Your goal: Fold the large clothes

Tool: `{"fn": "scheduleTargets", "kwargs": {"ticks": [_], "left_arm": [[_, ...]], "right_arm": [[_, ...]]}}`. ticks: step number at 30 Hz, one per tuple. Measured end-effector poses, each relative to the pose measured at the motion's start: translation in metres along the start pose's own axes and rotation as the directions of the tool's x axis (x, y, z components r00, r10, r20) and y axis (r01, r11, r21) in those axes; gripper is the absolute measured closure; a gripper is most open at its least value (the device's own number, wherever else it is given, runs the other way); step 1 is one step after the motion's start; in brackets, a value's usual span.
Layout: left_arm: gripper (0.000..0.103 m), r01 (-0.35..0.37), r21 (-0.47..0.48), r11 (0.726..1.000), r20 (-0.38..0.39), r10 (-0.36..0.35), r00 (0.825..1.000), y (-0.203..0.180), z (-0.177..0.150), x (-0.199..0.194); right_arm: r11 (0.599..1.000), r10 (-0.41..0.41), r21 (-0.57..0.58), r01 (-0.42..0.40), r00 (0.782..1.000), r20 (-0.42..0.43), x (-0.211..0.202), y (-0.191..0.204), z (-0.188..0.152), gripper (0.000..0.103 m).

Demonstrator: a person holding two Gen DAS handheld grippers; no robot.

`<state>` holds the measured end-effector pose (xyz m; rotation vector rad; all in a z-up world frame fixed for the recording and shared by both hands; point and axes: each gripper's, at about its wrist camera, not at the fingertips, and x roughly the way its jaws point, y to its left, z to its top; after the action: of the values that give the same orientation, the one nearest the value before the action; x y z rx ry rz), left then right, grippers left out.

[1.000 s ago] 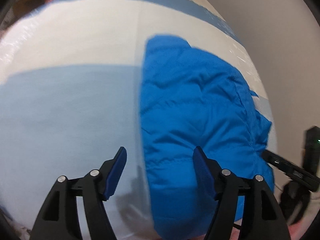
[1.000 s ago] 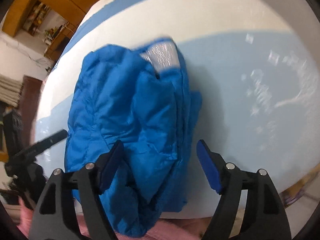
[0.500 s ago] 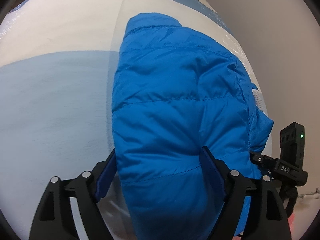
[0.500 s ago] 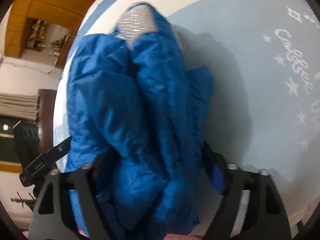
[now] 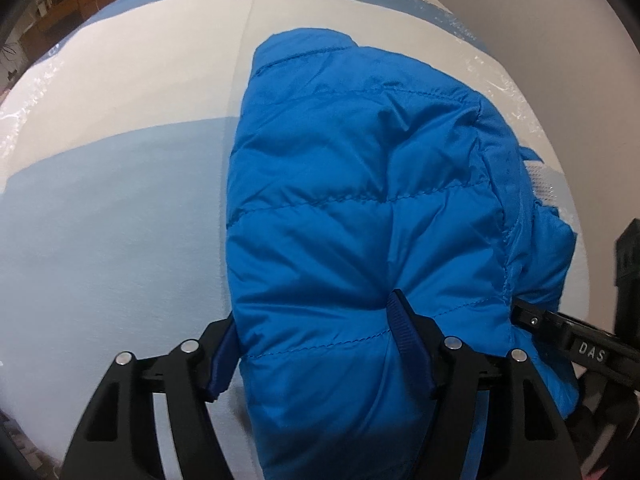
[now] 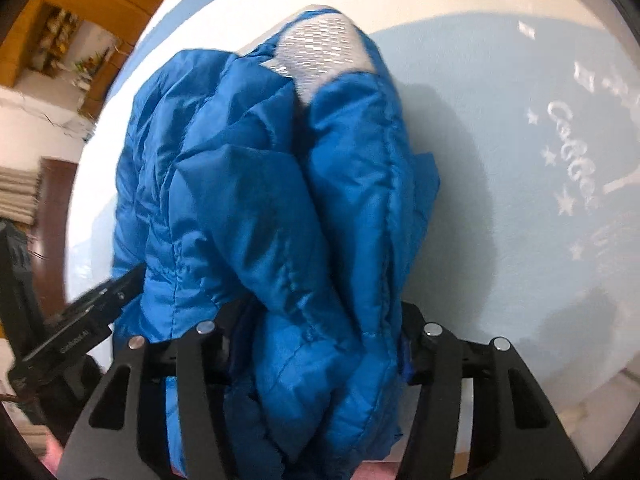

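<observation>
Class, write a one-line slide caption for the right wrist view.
Right gripper clamps the near end of a bundled blue puffer jacket lying on a pale blue and white cloth.

Left gripper (image 5: 316, 344) and right gripper (image 6: 320, 344) are both clamping the blue jacket (image 5: 360, 220) at its near edge, side by side.

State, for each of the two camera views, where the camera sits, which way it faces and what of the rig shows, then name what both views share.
Left wrist: sits on the left gripper, looking forward along its jaws over the blue puffer jacket; the right gripper shows at right.
Right wrist: sits on the right gripper, facing the jacket's bunched side; the left gripper shows at left.
Shared: the jacket, bedsheet and both grippers.
</observation>
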<state>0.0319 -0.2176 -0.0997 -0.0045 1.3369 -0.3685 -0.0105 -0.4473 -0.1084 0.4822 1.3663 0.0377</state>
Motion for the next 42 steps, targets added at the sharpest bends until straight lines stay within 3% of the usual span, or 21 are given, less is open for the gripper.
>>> {"fn": "scheduleTargets", "kwargs": {"ticks": [4,7,11,17,30,36,42], "left_arm": [[0.038,-0.058,0.011,0.998,0.010,0.058,0.998,-0.014,0.001,-0.002],[0.045,-0.052,0.002,0.999,0.019,0.051,0.998,-0.015,0.001,-0.005],[0.054,-0.029,-0.025,0.999,0.036,0.030,0.999,-0.010,-0.004,-0.014],[0.063,0.000,-0.048,0.999,0.058,0.003,0.998,-0.002,-0.007,-0.030],[0.068,0.016,-0.090,0.996,0.178,0.000,0.984,0.017,-0.002,-0.076],[0.068,-0.021,-0.159,0.987,0.211,0.055,0.976,0.018,-0.003,-0.068],[0.068,-0.075,-0.208,0.975,0.205,0.118,0.972,0.052,0.032,-0.051]], "right_arm": [[0.990,-0.127,-0.067,0.127,0.992,0.010,0.002,0.025,0.003,0.056],[0.985,-0.151,-0.082,0.153,0.988,0.026,0.001,0.038,0.003,0.063],[0.986,-0.133,-0.098,0.137,0.990,0.045,-0.010,0.039,-0.002,0.071],[0.991,-0.081,-0.098,0.086,0.995,0.056,-0.032,0.029,-0.003,0.076],[0.980,0.015,-0.199,0.013,0.990,0.140,-0.071,0.025,0.001,0.077],[0.966,0.047,-0.258,-0.014,0.992,0.121,-0.052,0.029,0.012,0.077],[0.957,0.062,-0.289,-0.037,0.995,0.079,-0.013,0.063,0.048,0.077]]}}
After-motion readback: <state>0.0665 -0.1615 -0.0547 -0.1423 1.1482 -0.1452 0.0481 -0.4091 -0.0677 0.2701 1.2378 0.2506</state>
